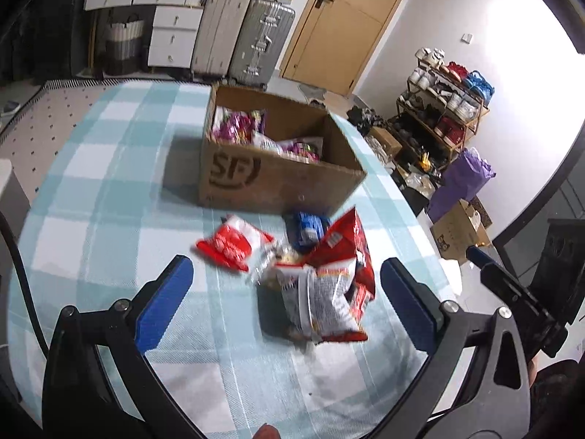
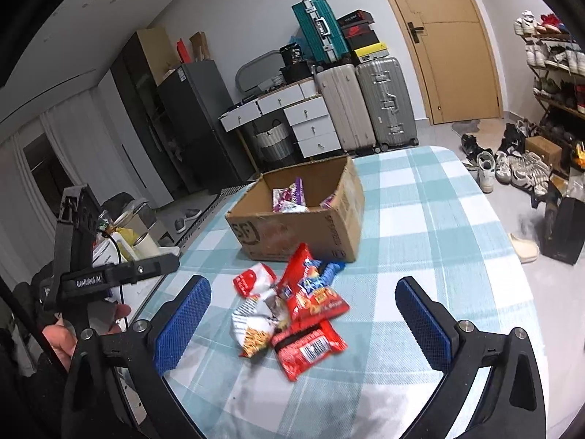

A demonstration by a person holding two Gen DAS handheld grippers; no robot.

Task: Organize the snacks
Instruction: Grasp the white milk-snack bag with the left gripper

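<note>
Ahead, snack packets [image 2: 289, 311] lie between box [image 2: 303, 226] and table edge [image 2: 512, 256]

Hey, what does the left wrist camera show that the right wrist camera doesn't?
Only the left wrist view shows a purple bag on the floor beside the shoe rack. Only the right wrist view shows the dark fridge and the teal suitcase's full front. Both show the cardboard box holding purple packets, the loose snack pile before it, and both hand-held grippers open.

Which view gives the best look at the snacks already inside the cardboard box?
The left wrist view: it looks into the cardboard box, showing a pile of purple and pink packets. The right wrist view sees the box lower and farther off, with only a few packets showing above its near wall.
</note>
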